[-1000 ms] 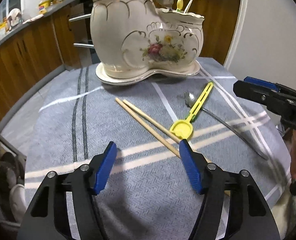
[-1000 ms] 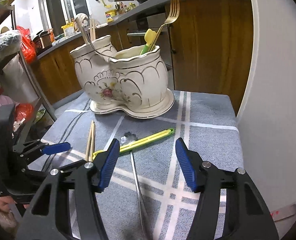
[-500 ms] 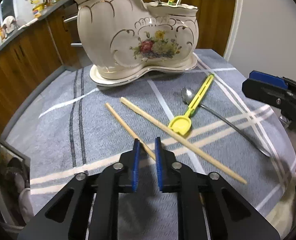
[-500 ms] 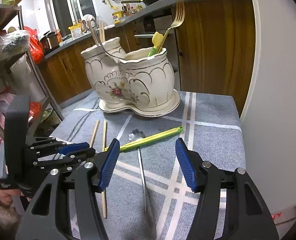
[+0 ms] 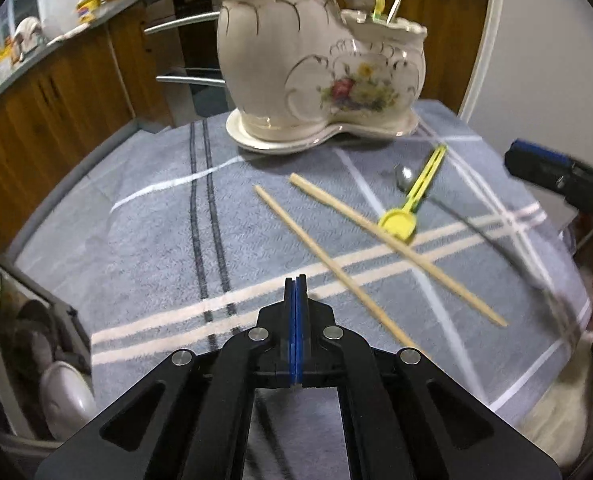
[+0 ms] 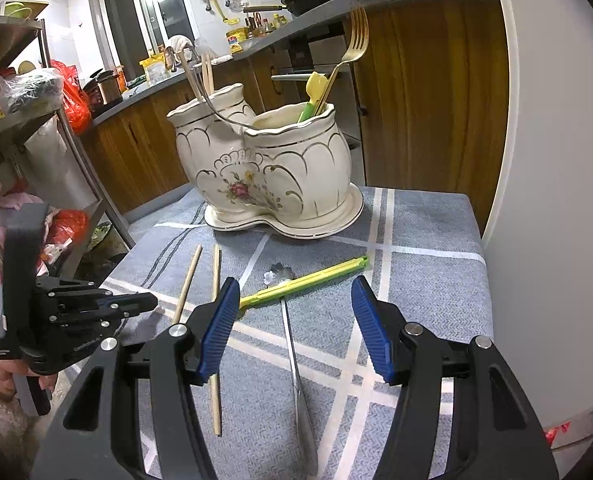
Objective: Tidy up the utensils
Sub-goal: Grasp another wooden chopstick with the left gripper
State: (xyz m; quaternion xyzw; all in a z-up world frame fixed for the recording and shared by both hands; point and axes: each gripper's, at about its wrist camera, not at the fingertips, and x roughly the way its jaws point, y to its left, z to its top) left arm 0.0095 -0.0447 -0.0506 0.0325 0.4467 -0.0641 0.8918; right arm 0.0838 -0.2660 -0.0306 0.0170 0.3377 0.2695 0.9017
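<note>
A cream ceramic utensil holder point(image 5: 316, 60) with two compartments stands at the back of the grey cloth; it also shows in the right wrist view point(image 6: 264, 172) and holds forks and chopsticks. Two wooden chopsticks point(image 5: 328, 260) point(image 6: 216, 320), a yellow spoon point(image 5: 412, 204) point(image 6: 304, 282) and a metal spoon point(image 5: 476, 224) point(image 6: 292, 340) lie on the cloth. My left gripper point(image 5: 295, 292) is shut with nothing between its pads, just left of the nearer chopstick. My right gripper point(image 6: 294, 320) is open above the metal spoon's handle.
The table with the grey striped cloth point(image 5: 156, 240) ends near wooden cabinets point(image 5: 56, 108) on the left and a white wall point(image 6: 556, 200) on the right. A metal shelf rack point(image 6: 36, 128) with bags stands left of the table.
My left gripper closed from open to fully shut without taking hold of a chopstick and shifted left. The two chopsticks spread apart. My right gripper stayed open and drew slightly nearer.
</note>
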